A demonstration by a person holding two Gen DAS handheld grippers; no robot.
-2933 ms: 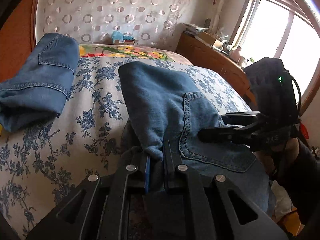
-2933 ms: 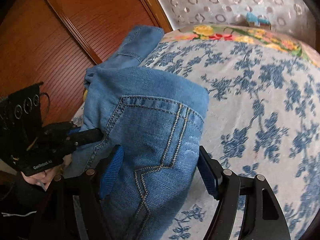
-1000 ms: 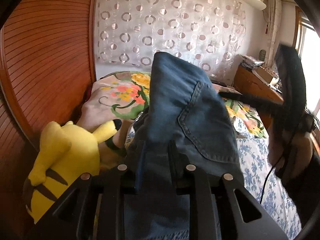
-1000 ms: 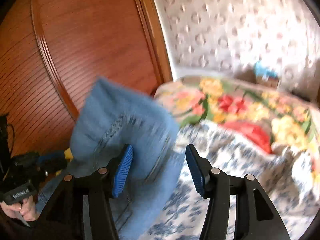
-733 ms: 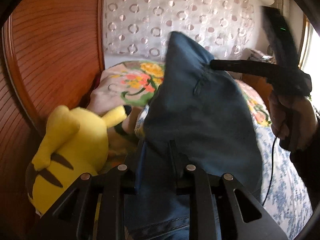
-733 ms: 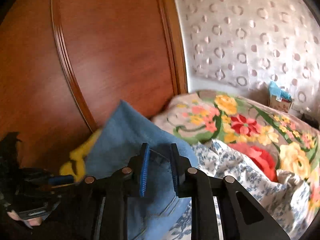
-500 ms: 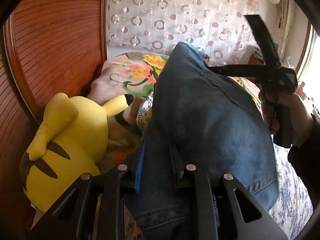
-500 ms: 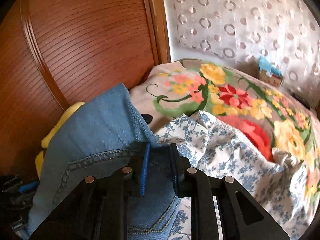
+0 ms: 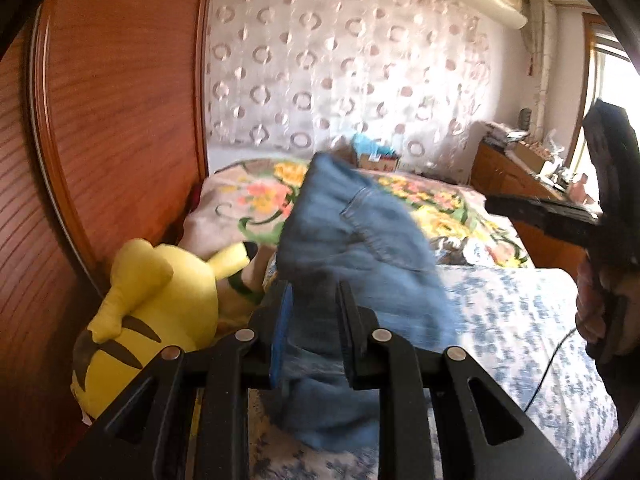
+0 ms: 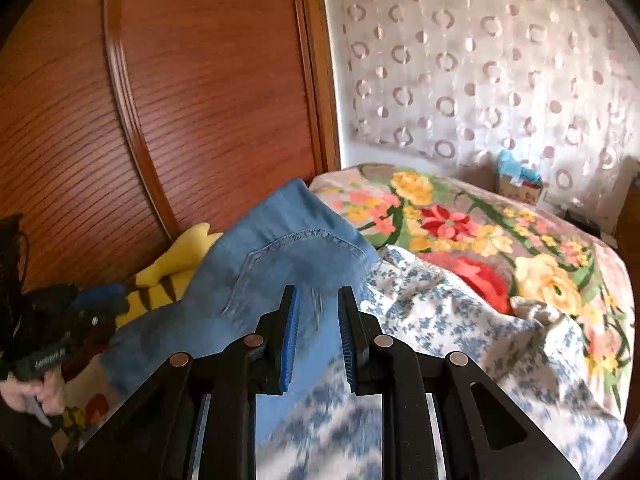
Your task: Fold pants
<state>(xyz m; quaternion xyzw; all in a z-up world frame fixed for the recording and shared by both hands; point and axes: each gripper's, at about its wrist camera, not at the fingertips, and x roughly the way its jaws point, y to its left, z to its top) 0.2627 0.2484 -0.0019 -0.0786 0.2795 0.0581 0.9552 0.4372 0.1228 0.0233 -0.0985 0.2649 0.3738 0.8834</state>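
Folded jeans point(image 9: 360, 248) lifted at frame centre above floral bed point(image 9: 520, 312) | left gripper point(image 9: 312, 312) clamped on denim | right gripper point(image 10: 316, 312) pinching denim edge | soft, floppy, weighty; best gripped through stacked hems

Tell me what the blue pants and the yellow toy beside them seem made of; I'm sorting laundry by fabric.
The blue folded pants look like denim: a faded, matte weave with a stitched patch pocket. The yellow stuffed toy with dark stripes looks like soft plush, probably synthetic: a smooth, slightly fuzzy surface with padded, rounded shapes. Fibre content cannot be told.
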